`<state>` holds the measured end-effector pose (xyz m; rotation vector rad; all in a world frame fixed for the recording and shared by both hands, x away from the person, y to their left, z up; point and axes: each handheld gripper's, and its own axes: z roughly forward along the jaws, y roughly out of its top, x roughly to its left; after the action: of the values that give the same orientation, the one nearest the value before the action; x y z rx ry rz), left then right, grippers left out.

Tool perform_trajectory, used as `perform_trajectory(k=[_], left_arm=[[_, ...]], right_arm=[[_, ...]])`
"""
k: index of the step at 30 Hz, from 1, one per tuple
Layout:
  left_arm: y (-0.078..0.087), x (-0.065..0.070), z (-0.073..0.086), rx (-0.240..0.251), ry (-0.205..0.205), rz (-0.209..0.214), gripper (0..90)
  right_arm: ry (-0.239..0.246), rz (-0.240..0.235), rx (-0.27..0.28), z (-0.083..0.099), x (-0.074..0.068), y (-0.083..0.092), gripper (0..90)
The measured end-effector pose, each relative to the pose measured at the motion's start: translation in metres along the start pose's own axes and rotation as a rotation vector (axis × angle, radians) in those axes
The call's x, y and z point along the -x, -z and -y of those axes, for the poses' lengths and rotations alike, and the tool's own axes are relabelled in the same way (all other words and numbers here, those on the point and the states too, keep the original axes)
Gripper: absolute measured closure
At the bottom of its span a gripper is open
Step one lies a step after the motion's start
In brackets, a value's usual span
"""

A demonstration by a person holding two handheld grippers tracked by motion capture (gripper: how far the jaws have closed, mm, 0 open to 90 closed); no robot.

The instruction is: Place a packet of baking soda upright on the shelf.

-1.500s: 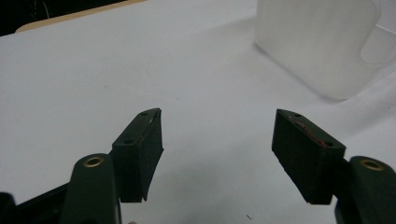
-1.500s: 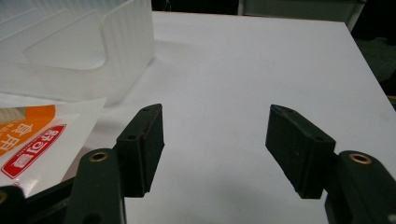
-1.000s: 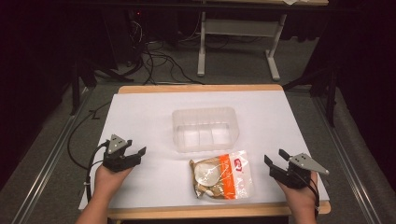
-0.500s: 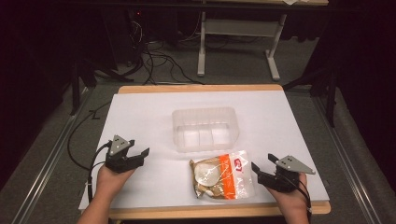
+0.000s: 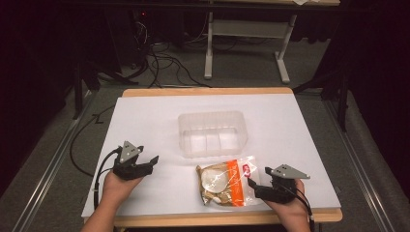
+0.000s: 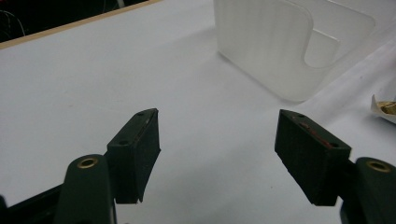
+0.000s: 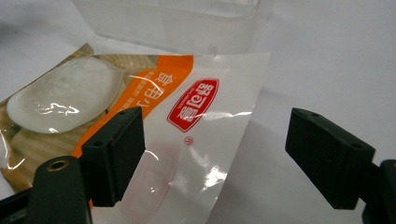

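The right gripper (image 5: 252, 184) has just been opening its jaws and straddles the bag (image 7: 154, 126) edge, pads not yet pressing. This looks like the reach; next comes closing on that slick, crinkly film. The left gripper (image 5: 149, 162) hangs open, empty. Farther off stands the clear, ribbed plastic tub (image 5: 212, 133), probably empty.
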<state>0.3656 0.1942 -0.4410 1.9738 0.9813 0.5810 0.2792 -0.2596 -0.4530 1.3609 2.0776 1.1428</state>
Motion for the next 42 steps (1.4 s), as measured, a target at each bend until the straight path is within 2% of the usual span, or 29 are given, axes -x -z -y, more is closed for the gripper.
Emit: perform_trajectory(k=[1,10,18,24,25,26,27,28,33,34,35,39,42], left_arm=[[0.0,0.0,0.0,0.0,0.0,0.001,31.3],[0.0,0.0,0.0,-0.001,-0.005,0.003,31.3],[0.0,0.0,0.0,-0.006,-0.013,0.001,31.3],[0.0,0.0,0.001,-0.008,-0.017,-0.001,31.3],[-0.001,0.0,0.001,-0.01,-0.018,0.0,31.3],[-0.001,0.0,0.001,-0.01,-0.018,0.0,31.3],[-0.001,0.0,0.001,-0.011,-0.019,0.0,31.3],[-0.001,0.001,0.001,-0.012,-0.021,-0.001,31.3],[-0.001,0.001,0.001,-0.015,-0.026,0.0,31.3],[-0.001,0.001,0.001,-0.016,-0.027,0.0,31.3],[-0.001,0.001,0.001,-0.016,-0.027,0.0,31.3],[-0.001,0.002,0.0,-0.022,-0.035,0.001,31.3],[-0.001,0.002,0.001,-0.022,-0.037,0.001,31.3]], right_arm=[[-0.019,-0.019,-0.025,0.001,0.0,-0.003,19.9],[-0.035,-0.077,-0.098,0.005,-0.007,-0.014,17.4],[-0.08,-0.126,-0.134,0.007,-0.005,-0.017,25.1],[-0.105,-0.142,-0.09,0.007,0.001,-0.009,43.8],[-0.101,-0.143,-0.074,0.006,0.002,-0.007,48.4],[-0.101,-0.143,-0.074,0.006,0.002,-0.007,48.4],[-0.097,-0.137,-0.061,0.005,0.002,-0.004,54.0],[-0.097,-0.137,-0.061,0.005,0.002,-0.004,54.0],[-0.073,-0.143,-0.006,0.002,0.002,0.002,68.3],[-0.075,-0.147,0.001,0.001,0.002,0.003,73.7],[-0.062,-0.161,0.004,0.0,0.002,0.005,85.5],[-0.048,-0.182,0.005,-0.003,0.001,0.007,90.0],[-0.026,-0.172,0.013,-0.006,-0.001,0.01,90.0]])
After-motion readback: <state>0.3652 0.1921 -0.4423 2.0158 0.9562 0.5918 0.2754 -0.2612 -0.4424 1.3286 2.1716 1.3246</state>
